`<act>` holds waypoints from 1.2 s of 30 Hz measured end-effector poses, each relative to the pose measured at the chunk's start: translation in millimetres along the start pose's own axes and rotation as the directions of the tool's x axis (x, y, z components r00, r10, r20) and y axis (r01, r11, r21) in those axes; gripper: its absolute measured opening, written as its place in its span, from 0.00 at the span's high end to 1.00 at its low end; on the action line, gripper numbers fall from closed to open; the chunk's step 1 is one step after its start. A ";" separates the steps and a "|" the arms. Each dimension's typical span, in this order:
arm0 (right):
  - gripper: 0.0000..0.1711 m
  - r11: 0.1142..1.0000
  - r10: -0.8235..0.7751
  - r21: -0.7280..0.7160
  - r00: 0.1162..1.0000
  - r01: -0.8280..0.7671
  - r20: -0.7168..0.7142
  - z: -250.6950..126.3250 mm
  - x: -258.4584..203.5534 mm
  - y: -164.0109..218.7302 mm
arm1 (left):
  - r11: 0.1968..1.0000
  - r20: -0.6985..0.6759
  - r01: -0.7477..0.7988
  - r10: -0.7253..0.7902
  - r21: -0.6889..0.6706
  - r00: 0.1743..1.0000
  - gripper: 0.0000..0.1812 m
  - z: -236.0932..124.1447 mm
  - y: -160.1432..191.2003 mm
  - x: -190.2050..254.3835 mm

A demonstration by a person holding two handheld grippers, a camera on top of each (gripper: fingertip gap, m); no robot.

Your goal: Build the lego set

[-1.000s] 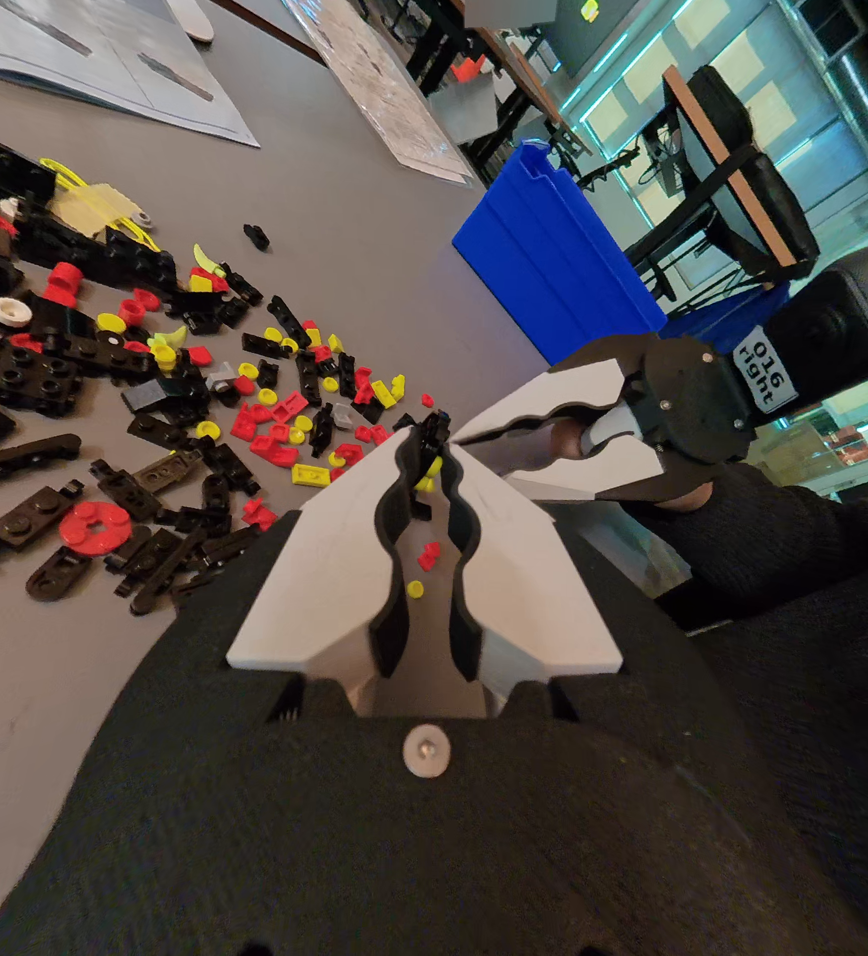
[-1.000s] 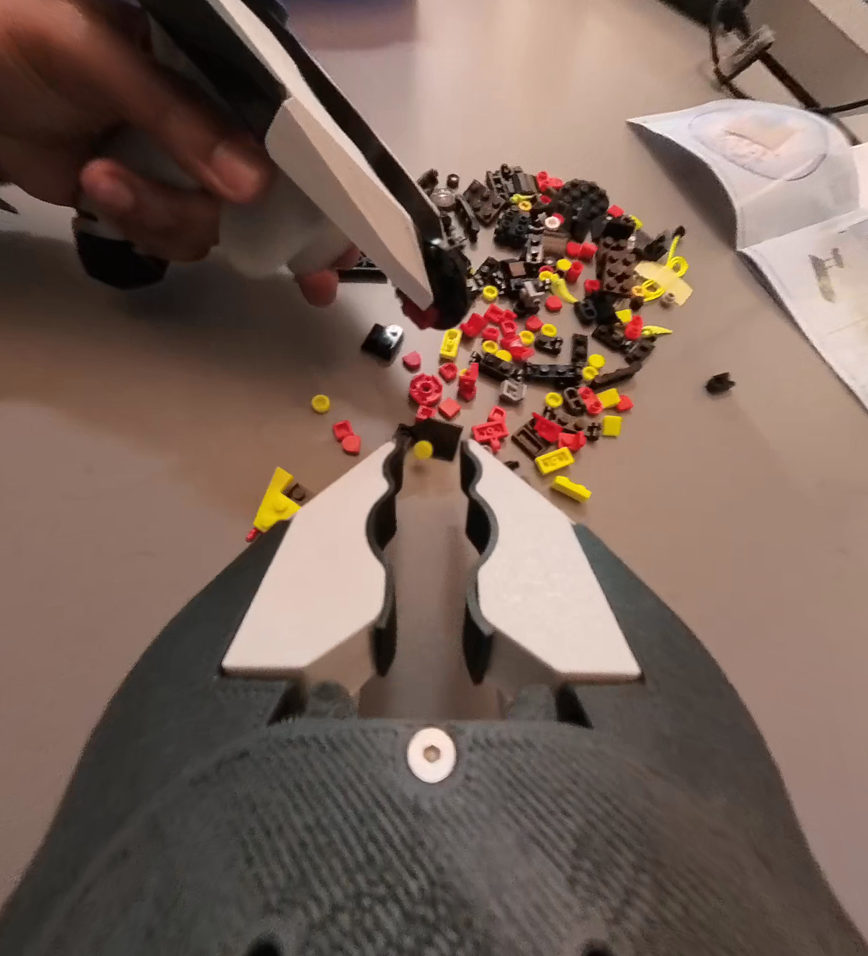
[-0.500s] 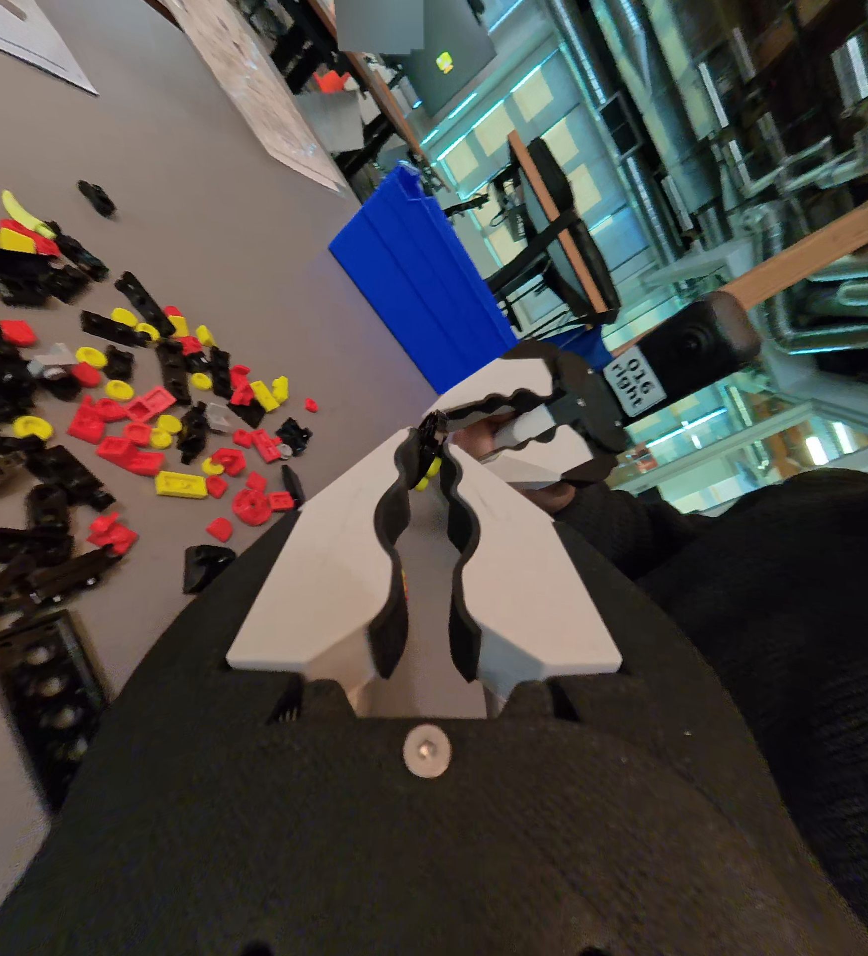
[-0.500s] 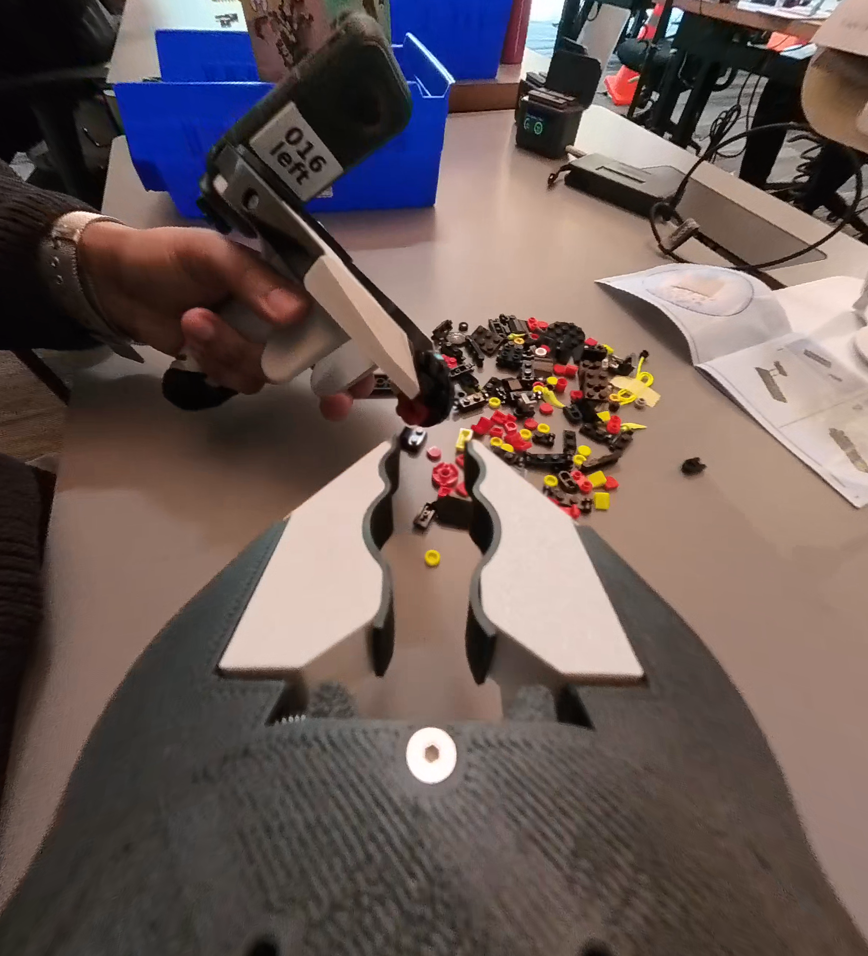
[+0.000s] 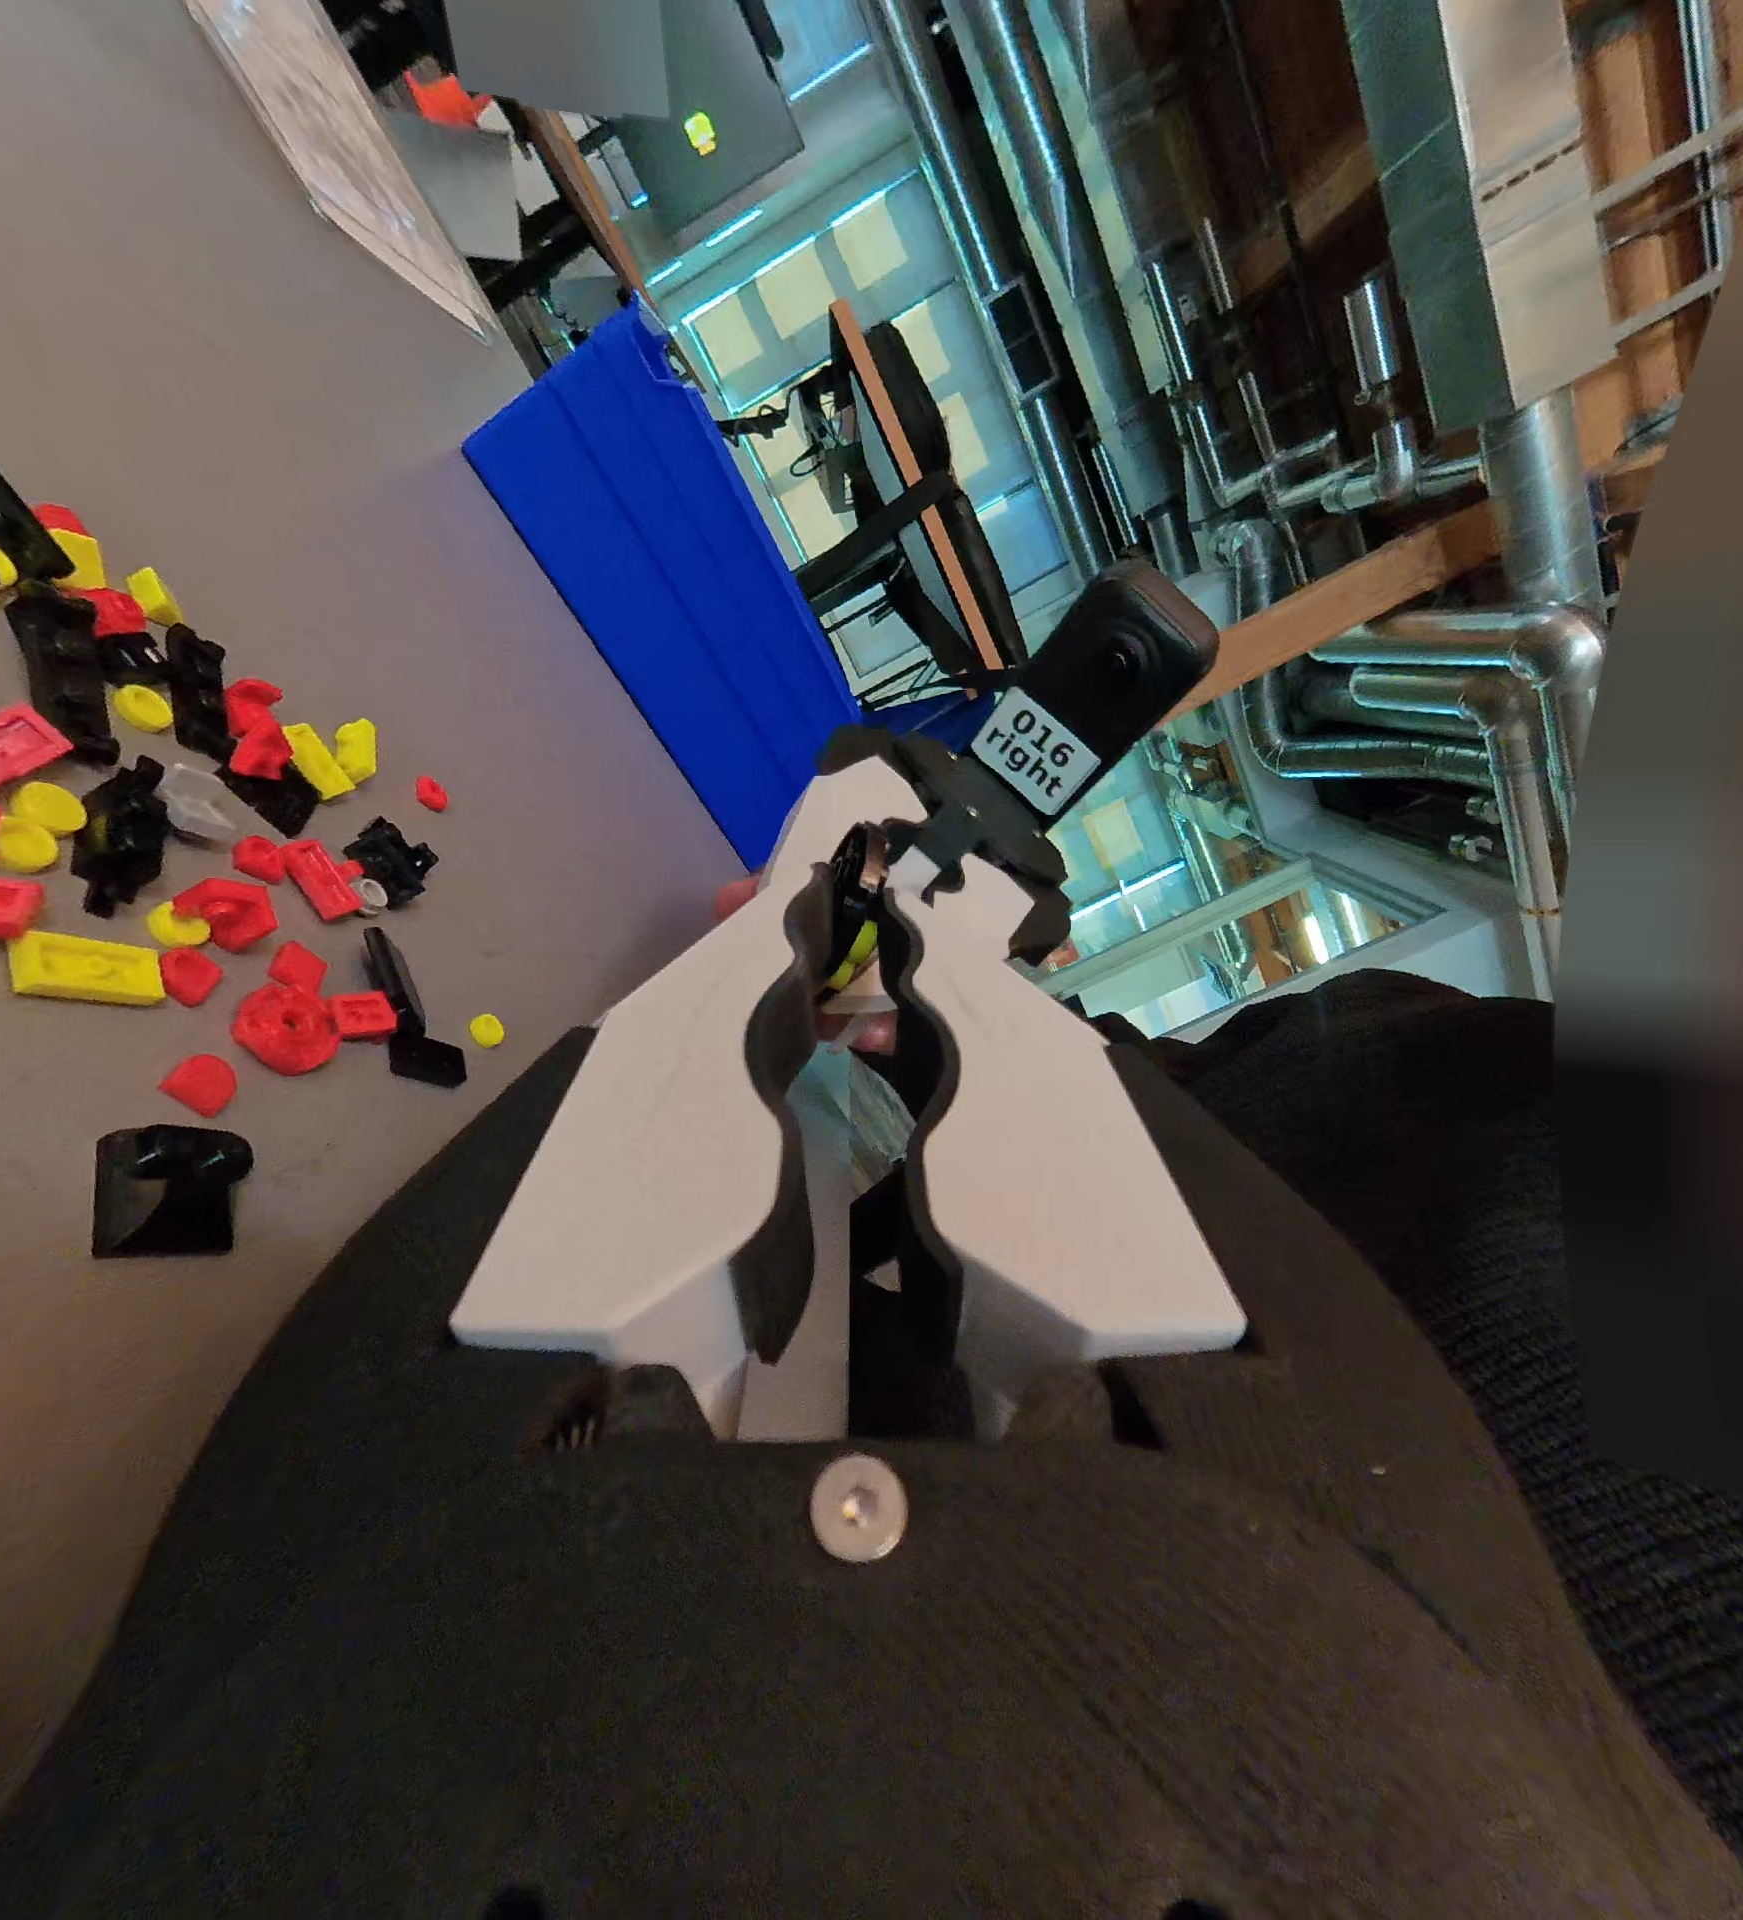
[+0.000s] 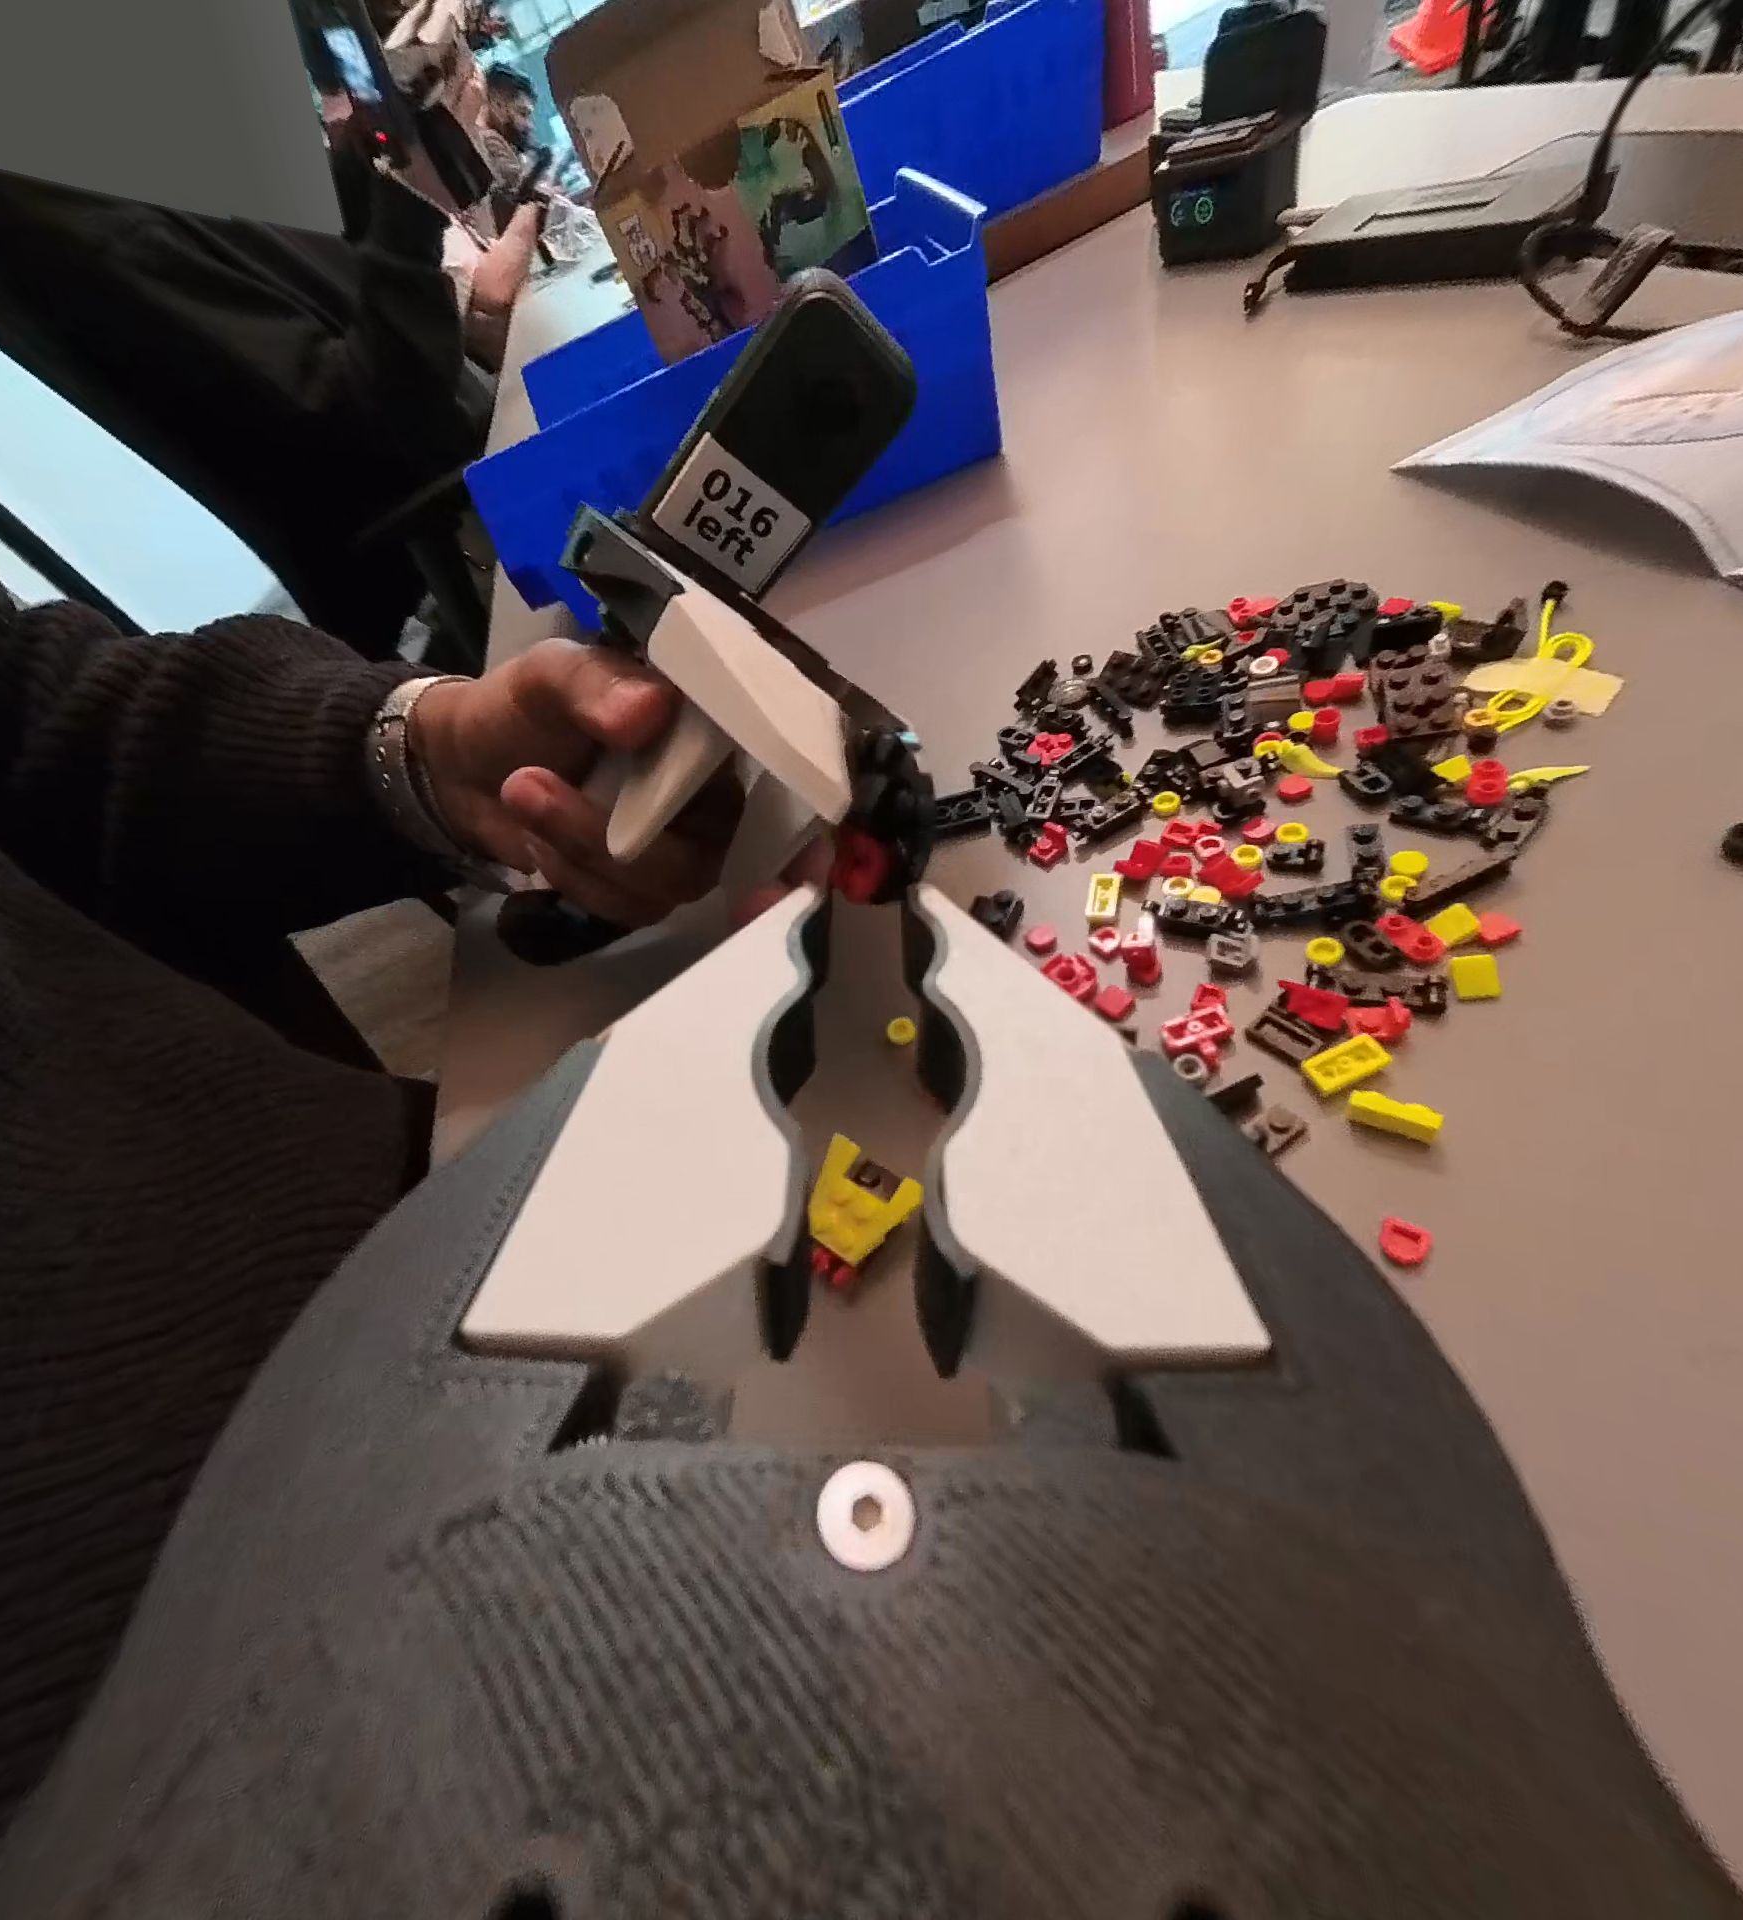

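We hold a small black, red and yellow assembly (image 5: 851, 914) pinched between the nearly closed jaws of our left gripper (image 5: 854, 904), raised above the table (image 6: 1210, 499). Our right gripper (image 6: 865, 902) has its jaws parted with nothing between them, tips just beside that assembly. Loose bricks (image 6: 1293, 831) lie beyond and right of these jaws; a yellow piece (image 6: 859, 1210) sits below them.
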State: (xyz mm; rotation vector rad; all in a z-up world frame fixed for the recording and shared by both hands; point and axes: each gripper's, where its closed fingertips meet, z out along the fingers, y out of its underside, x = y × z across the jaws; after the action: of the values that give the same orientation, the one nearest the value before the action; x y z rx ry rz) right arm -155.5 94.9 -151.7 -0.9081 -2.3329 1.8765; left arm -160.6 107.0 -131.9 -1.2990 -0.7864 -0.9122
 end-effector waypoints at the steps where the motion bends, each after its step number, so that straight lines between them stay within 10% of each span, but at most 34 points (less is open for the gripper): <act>1: 0.93 1.000 0.016 0.001 1.000 -0.016 0.015 -1.1 -0.5 -0.1 | 1.000 0.004 -0.006 0.006 -0.003 1.000 0.98 0.1 0.7 -0.6; 10: 0.95 0.992 0.094 0.083 0.994 -0.098 0.056 -17.6 6.6 -14.3 | 0.997 0.032 -0.050 0.051 -0.055 0.998 1.00 1.3 8.2 -2.4; 24: 1.00 0.976 -0.213 -0.032 0.975 0.216 0.066 -20.4 -10.7 0.5 | 0.988 0.071 -0.080 0.089 -0.129 0.993 0.84 3.0 17.5 -8.0; 36: 1.00 0.993 -0.071 0.110 0.966 0.045 0.247 -31.1 -33.6 -21.6 | 0.994 -0.144 -0.003 -0.013 -0.109 0.990 0.91 3.4 15.7 24.4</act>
State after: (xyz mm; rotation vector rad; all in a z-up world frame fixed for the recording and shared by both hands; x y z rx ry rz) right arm -125.6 105.4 -112.2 -0.6174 -2.3332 2.1789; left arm -135.6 108.2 -116.8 -1.3097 -0.6342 -1.0531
